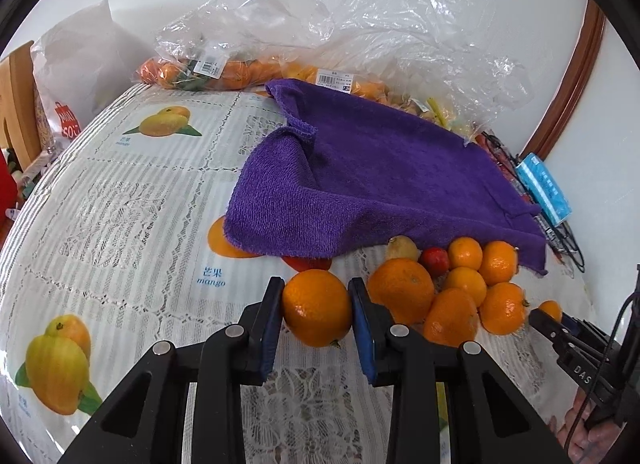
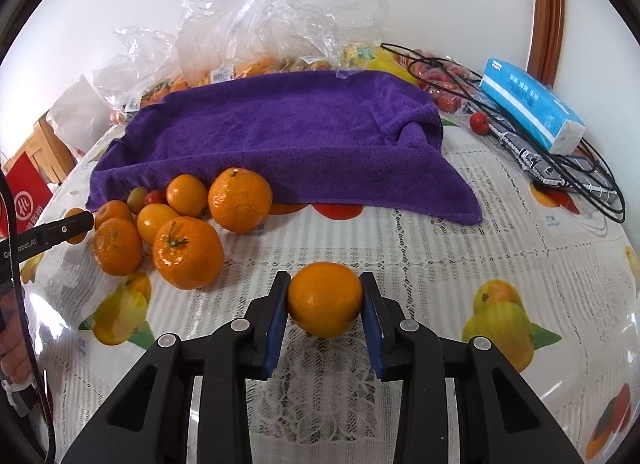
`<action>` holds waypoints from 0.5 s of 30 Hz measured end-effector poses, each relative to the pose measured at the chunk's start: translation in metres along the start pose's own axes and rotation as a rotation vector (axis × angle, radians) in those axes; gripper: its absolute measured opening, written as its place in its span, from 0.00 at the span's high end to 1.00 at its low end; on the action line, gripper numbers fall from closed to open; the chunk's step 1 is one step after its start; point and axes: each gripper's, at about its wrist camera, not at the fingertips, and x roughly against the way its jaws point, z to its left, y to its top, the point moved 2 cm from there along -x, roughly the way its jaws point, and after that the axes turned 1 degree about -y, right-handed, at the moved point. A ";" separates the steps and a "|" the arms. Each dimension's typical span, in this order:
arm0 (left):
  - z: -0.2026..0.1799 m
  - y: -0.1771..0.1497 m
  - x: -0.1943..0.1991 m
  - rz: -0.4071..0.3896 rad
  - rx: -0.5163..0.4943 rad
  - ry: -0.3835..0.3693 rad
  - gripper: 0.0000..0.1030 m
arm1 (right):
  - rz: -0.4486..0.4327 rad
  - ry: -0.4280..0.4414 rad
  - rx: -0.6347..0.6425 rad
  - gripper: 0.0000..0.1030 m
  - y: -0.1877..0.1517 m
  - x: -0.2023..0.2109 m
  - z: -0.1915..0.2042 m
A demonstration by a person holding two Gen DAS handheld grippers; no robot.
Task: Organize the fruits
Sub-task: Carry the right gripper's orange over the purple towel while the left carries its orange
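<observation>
Your left gripper (image 1: 316, 306) is pinching an orange (image 1: 317, 307) just left of the fruit pile (image 1: 460, 284), which lies at the near edge of the purple towel (image 1: 380, 176). Right of the pile, your right gripper (image 2: 325, 300) clamps another orange (image 2: 325, 299) low over the tablecloth (image 2: 440, 264). Most fruit looks unsorted; bagged fruit (image 1: 208, 72) waits at the far side.

Soft, even daylight is filling both views, leaving only faint shadows. Glare is glinting off the clear plastic bags (image 1: 360, 16) at 12 o'clock and the glossy tablecloth (image 2: 460, 256). Fisheye distortion is bowing the table edge and door frame (image 1: 568, 84), with black vignetting crowding every corner. Focus is staying sharp centrally.
</observation>
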 end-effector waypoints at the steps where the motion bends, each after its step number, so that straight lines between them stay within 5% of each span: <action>1: 0.001 -0.001 0.003 0.000 0.007 -0.014 0.70 | -0.003 -0.002 0.004 0.66 0.000 0.002 0.001; 15: -0.018 0.009 0.035 -0.038 -0.015 -0.029 0.70 | -0.078 -0.003 0.006 0.66 0.024 0.034 0.008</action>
